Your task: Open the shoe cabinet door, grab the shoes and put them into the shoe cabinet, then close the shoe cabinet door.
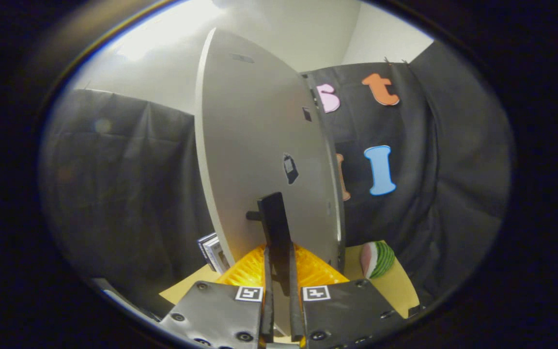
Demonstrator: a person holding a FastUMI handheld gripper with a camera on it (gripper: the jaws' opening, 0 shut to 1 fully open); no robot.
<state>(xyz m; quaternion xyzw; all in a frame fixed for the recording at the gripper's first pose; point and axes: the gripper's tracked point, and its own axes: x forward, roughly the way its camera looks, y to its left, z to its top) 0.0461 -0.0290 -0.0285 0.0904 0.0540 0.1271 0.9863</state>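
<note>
We saw the gripper (279,264) clamped with both fingers on the black handle (274,218) of the shoe cabinet door (259,135), a pale grey panel standing upright just ahead, its face plain and smooth.

Black cloth wall (114,184) draped across left and right of frame, pale plain wall (308,34) up top with a bright light glare (162,29) upper left, tan tabletop (395,286) peeking lower right.

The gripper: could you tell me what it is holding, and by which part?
The gripper is shut on the black handle of the white shoe cabinet door.
</note>
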